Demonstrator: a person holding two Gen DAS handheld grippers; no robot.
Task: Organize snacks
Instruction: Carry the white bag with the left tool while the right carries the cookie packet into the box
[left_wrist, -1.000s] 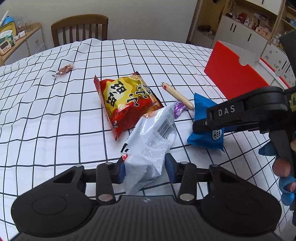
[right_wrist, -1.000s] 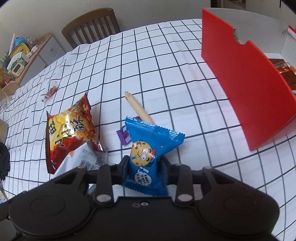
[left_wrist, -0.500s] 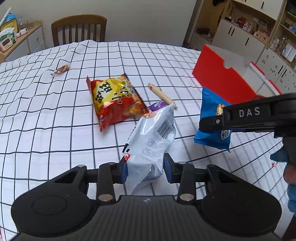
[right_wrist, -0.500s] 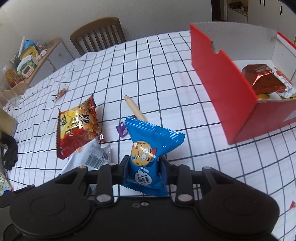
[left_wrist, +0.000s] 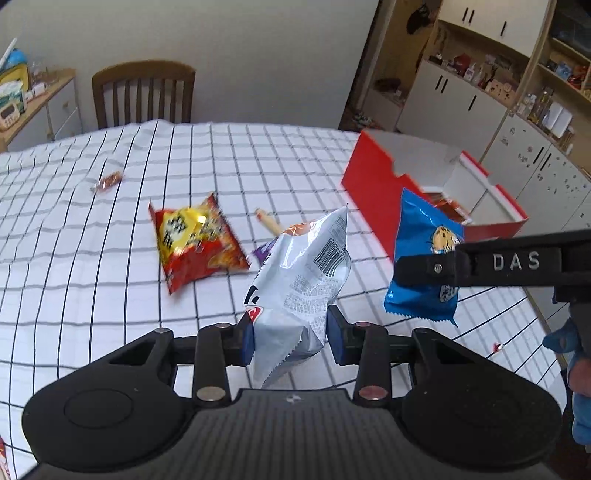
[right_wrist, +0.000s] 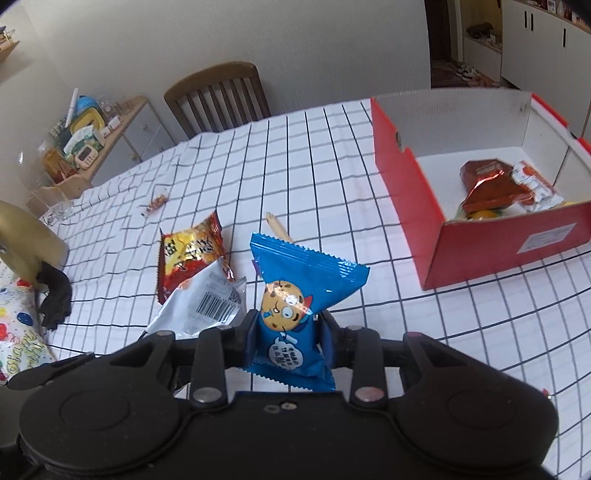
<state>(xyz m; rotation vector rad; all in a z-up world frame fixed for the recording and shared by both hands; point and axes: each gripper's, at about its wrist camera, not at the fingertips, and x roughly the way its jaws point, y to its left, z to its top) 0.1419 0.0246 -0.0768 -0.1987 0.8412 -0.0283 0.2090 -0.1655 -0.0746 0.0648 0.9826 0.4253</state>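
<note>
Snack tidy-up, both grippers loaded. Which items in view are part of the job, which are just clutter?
Job:
- silver foil snack bag, in left gripper
- blue cookie packet, in right gripper
- red cardboard box
- red-yellow crisp bag
- thin sausage stick
- small wrapped candy

Clutter:
- wooden chair
- side cabinet with a white timer

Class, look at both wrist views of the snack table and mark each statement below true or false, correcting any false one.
1. The left tool grips a silver packet. True.
2. The right tool is empty. False: it is shut on a blue cookie packet.
3. The red box already holds some snacks. True.
4. The red and yellow packet lies inside the box. False: it lies on the checked tablecloth.
5. A wooden chair stands at the table's far side. True.
</note>
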